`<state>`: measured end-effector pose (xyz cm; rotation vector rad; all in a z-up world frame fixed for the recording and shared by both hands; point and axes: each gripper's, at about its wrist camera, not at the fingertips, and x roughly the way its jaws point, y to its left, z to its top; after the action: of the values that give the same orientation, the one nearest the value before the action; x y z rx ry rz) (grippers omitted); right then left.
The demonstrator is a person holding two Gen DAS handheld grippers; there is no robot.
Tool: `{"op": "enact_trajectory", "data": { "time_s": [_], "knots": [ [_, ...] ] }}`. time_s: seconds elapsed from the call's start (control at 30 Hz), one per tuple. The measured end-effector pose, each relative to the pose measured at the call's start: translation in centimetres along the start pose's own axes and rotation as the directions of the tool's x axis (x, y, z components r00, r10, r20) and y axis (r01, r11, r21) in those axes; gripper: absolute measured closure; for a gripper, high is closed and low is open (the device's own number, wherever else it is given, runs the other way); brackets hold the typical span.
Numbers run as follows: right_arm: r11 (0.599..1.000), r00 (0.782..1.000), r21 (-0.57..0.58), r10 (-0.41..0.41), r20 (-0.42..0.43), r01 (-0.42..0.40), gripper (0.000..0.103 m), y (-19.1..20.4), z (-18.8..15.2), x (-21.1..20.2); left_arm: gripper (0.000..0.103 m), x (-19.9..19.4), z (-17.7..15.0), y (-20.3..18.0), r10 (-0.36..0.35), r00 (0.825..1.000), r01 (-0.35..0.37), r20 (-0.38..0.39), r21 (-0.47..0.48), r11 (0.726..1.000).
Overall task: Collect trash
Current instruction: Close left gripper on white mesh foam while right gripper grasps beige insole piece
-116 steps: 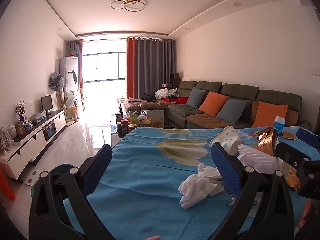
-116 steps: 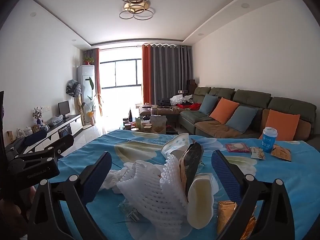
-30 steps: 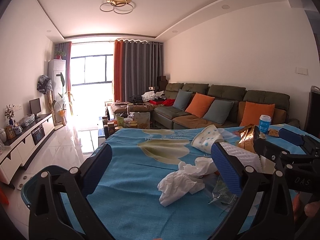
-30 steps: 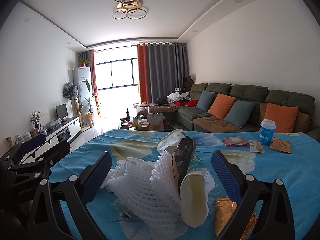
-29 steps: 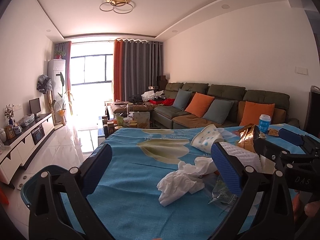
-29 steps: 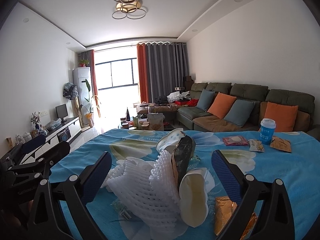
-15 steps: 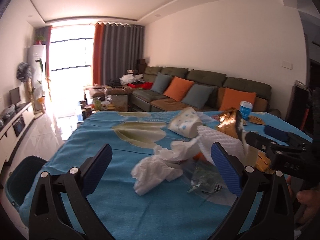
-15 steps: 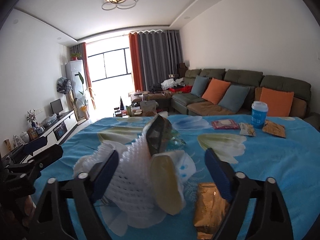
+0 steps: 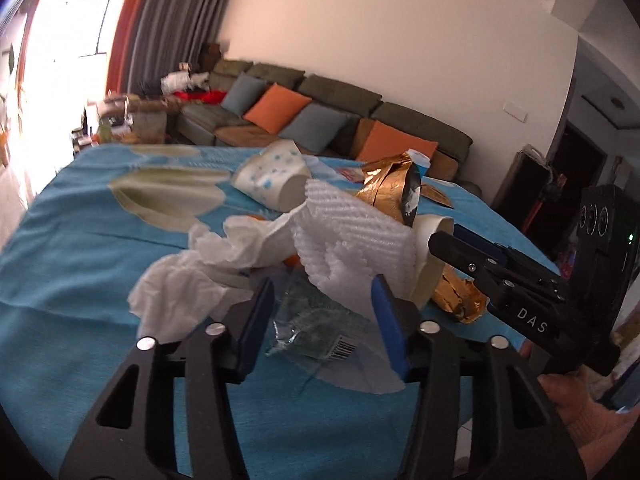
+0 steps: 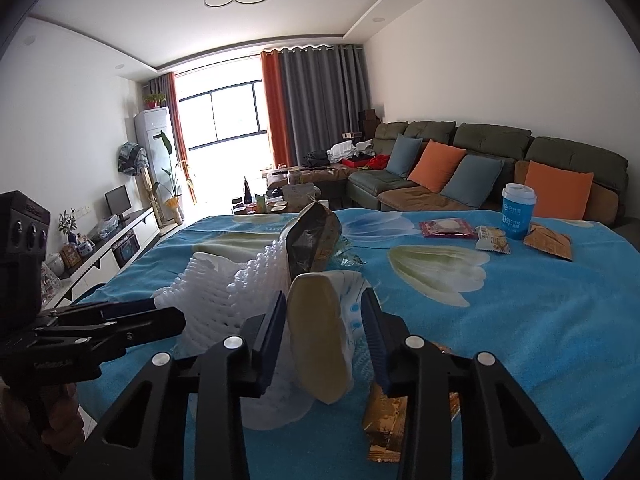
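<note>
The left gripper [image 9: 322,302] reaches forward, its blue-padded fingers [image 9: 390,326] partly closed with a gap between them. The right gripper [image 10: 326,320] sits beside it, fingers [image 10: 276,330] similarly narrowed, a bare hand [image 9: 580,416] holding its handle.

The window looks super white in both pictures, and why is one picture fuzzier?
In the left wrist view the window is washed out by daylight, and the whole picture is smeared by motion blur. In the right wrist view the window glares too, but the sofa and cup look sharp.

The white foam net [image 10: 224,300] hides the paper cup's [image 10: 320,332] left side.
</note>
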<state>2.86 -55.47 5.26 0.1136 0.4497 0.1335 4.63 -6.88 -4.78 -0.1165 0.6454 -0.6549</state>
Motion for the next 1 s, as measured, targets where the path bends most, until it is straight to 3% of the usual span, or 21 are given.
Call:
{"op": "enact_trajectory", "data": {
  "time_s": [0.43,0.6,0.67,1.0],
  "knots": [
    [1.0,1.0,0.004,0.003,0.006,-0.003,0.068,-1.1,-0.2,-0.6,0.086,1.8,0.6,1.0,-0.071,0.997,0.069,-0.032,-0.056,0.996],
    [0.999,0.999,0.047,0.02,-0.032,-0.019,0.068,-1.9,-0.4,0.3,0.089,1.2,0.8,0.8,-0.087,0.996,0.086,-0.018,-0.051,0.995],
    [0.998,0.999,0.061,0.023,-0.038,-0.021,0.079,-2.2,-0.3,0.5,0.09,0.7,0.8,0.8,-0.089,0.996,0.088,-0.014,-0.047,0.995],
    [0.999,0.998,0.048,0.01,0.055,-0.013,0.081,-2.4,2.0,-2.1,0.092,-2.9,2.0,1.2,-0.113,0.992,0.115,0.056,-0.03,0.993]
  ]
}}
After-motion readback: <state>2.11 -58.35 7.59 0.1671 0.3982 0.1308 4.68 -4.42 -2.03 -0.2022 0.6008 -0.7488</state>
